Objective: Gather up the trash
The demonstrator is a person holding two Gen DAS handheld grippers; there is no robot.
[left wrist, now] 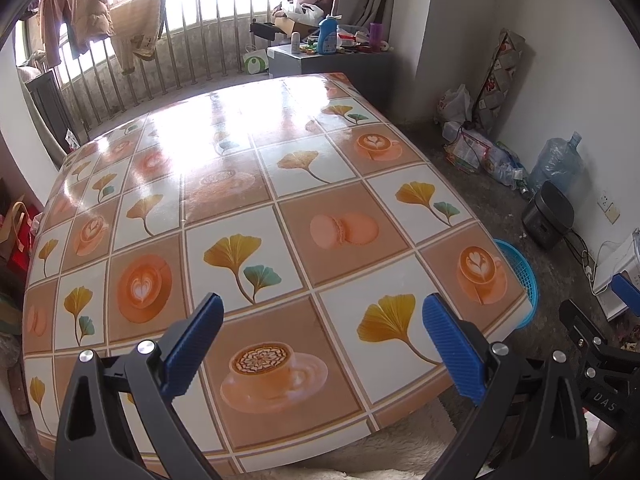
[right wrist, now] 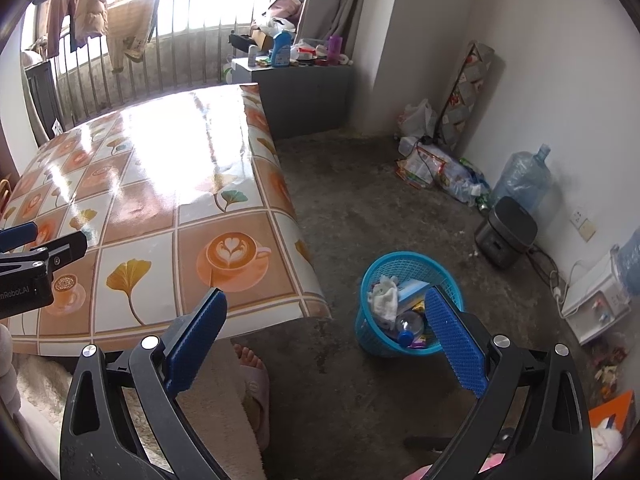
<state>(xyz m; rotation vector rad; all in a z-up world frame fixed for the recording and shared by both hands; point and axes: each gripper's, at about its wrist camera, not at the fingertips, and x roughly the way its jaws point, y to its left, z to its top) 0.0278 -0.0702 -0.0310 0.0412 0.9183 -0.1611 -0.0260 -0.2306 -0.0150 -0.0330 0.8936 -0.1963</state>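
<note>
Holding both grippers, left point(left wrist: 323, 344) and right point(right wrist: 326, 340), released and empty, I risk knocking the full blue plastic mesh basket point(right wrist: 374, 280) beside the table corner.

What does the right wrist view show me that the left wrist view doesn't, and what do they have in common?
Only the right wrist view shows inside the blue basket: a white cloth, a plastic bottle and other trash. It also shows a foot in a pink slipper by the table.

Only the left wrist view shows the whole tabletop, with nothing lying on its printed cloth; there the basket is just a rim past the table edge.

Both show open grippers, left gripper and right gripper, each holding nothing, plus the water jug and the railing.
</note>
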